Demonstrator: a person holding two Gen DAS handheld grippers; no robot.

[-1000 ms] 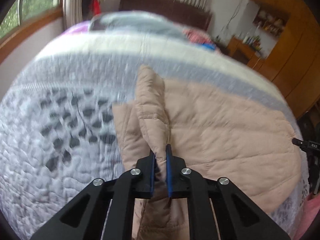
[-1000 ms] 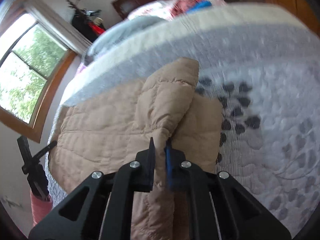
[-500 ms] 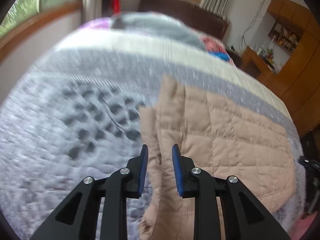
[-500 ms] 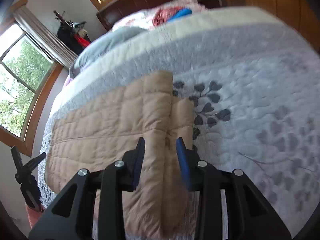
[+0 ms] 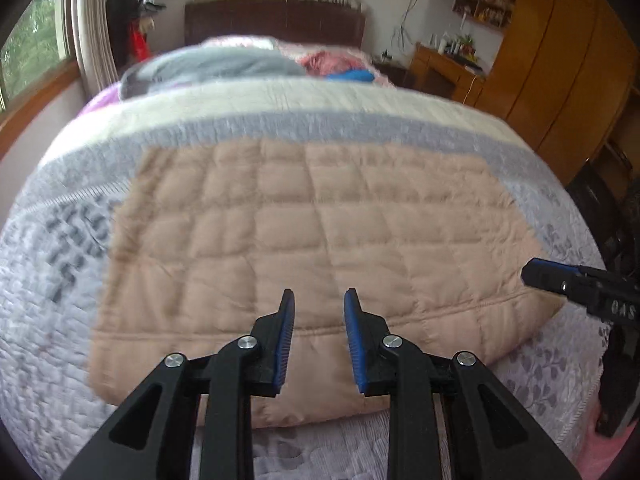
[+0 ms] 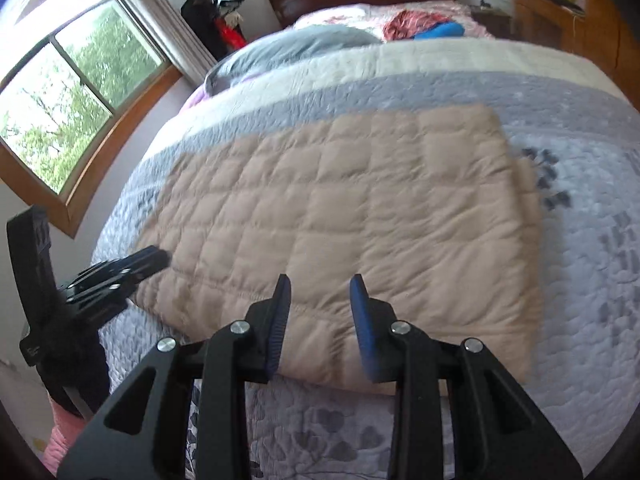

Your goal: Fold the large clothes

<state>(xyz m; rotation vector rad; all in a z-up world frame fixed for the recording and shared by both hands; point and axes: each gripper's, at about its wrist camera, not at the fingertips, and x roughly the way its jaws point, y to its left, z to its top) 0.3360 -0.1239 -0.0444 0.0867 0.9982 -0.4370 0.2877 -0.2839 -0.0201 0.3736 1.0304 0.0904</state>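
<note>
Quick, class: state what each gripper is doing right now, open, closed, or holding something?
Left gripper: open, holding nothing, above the beige quilted garment.
Right gripper: open, holding nothing, above the same garment.

Left wrist view: looks forward and down along the open left gripper [image 5: 319, 332] from the foot of the grey-and-cream quilted bed [image 5: 248, 120], facing the dark wooden headboard [image 5: 276, 20], close above the beige quilted padded garment [image 5: 304, 232].

Right wrist view: same end of the bed, angled toward the wood-framed window [image 6: 68, 96], equally close, over the open right gripper [image 6: 320, 320].

Both views share the garment, the bed, the headboard and the grey pillow [image 5: 208, 68]. Each camera catches the other gripper at its frame edge.
</note>
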